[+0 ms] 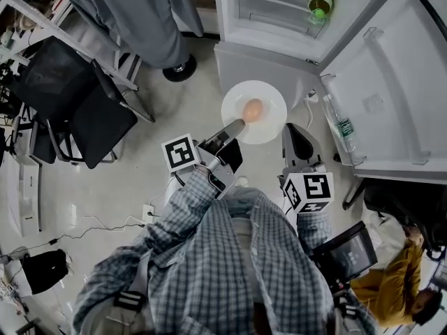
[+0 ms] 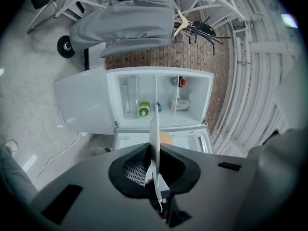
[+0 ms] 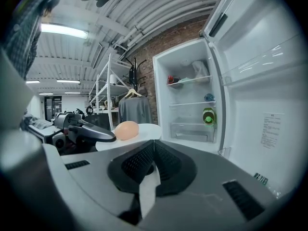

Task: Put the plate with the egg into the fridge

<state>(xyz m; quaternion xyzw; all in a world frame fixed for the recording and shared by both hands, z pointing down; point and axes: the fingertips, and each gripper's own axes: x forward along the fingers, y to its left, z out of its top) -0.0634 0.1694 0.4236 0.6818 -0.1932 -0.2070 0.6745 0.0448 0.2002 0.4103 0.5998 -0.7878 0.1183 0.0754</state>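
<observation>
A: Clearance?
B: Fridge (image 1: 265, 61) stands open just ahead of the plate (image 1: 269, 95). Its door (image 1: 380, 82) is swung wide to the right.
A: Grip?
B: Left gripper (image 1: 237, 125) and right gripper (image 1: 288, 130) are both nearly closed — each is pinching the plate's near rim. Egg (image 1: 253, 109) is mid-plate.
A: View differences?
B: Head view shows only the green bottle (image 1: 320, 2) shelf — gripper views also show the upper shelves.

A: Access to the fridge (image 1: 251, 61)?
B: Its door (image 1: 391, 82) stands swung wide at right. The plate (image 1: 271, 123) is near the open compartment, with bare floor (image 1: 202, 103) at left.
A: Obstructions inside?
B: A green bottle (image 1: 320, 0) occupies the shelf's right part; the left part is free. A clear bottle (image 1: 346, 131) sits in the door rack. Black chairs (image 1: 84, 110) stand well left.
</observation>
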